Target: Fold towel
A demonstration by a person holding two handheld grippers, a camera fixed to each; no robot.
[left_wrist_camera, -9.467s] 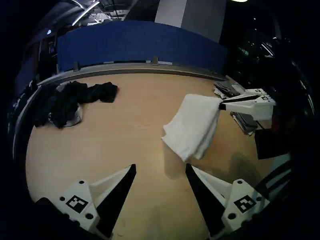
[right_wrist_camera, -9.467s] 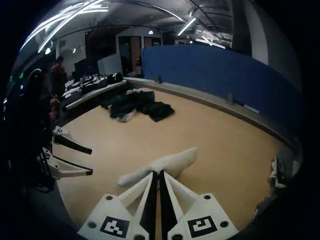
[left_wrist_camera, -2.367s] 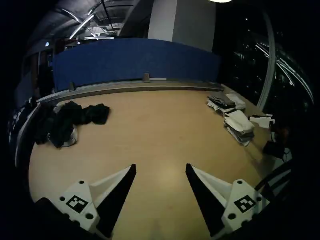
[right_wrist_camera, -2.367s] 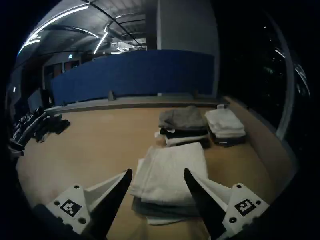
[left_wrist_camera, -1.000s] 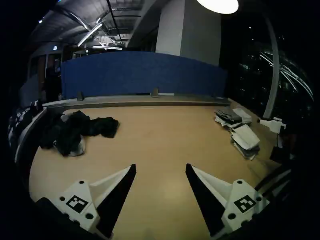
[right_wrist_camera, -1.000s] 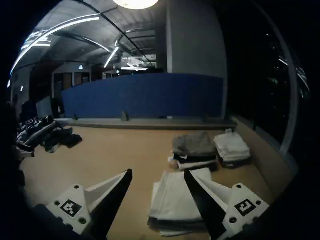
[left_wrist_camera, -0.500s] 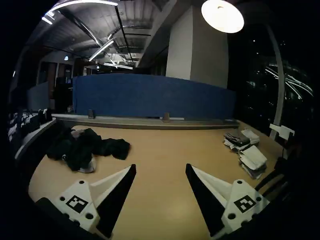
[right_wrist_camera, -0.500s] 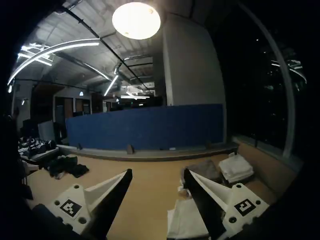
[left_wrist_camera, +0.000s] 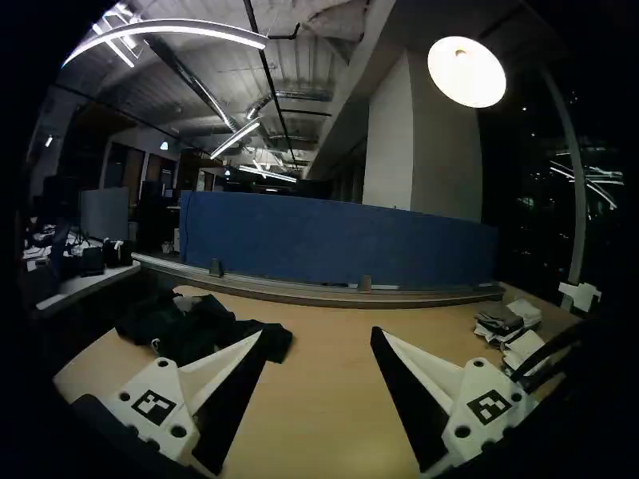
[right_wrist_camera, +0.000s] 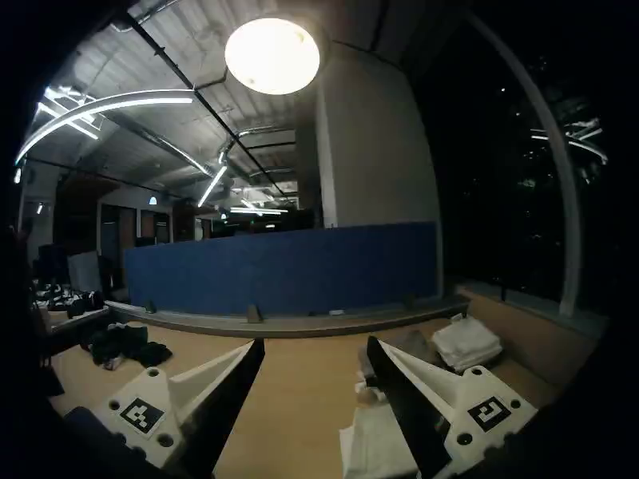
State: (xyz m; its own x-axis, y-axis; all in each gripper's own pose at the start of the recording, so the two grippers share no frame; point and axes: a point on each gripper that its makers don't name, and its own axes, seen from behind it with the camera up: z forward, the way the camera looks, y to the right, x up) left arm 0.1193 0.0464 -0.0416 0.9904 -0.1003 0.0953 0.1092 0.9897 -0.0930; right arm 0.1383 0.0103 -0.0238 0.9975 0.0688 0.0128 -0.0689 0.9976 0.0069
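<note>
- Towel [right_wrist_camera: 371, 447]: white, folded flat, at the near right of the wooden table [right_wrist_camera: 303, 399], partly behind one finger of the right gripper [right_wrist_camera: 313, 343].
- Blue partition [left_wrist_camera: 335, 243]: along the table's far edge.
- Dark clothes heap [left_wrist_camera: 188, 327]: unfolded, at the table's left end, well apart from the towel.
- Folded stacks [right_wrist_camera: 467, 339]: grey and white, just beyond the towel.
- Left gripper [left_wrist_camera: 317, 334]: fingers spread wide, empty, aimed across bare table.
- Right gripper: fingers spread wide, empty, not pressing on the towel.
- Progress, as a judgement: fold complete and towel set down; nothing left for this towel except perhaps squaring it up.
</note>
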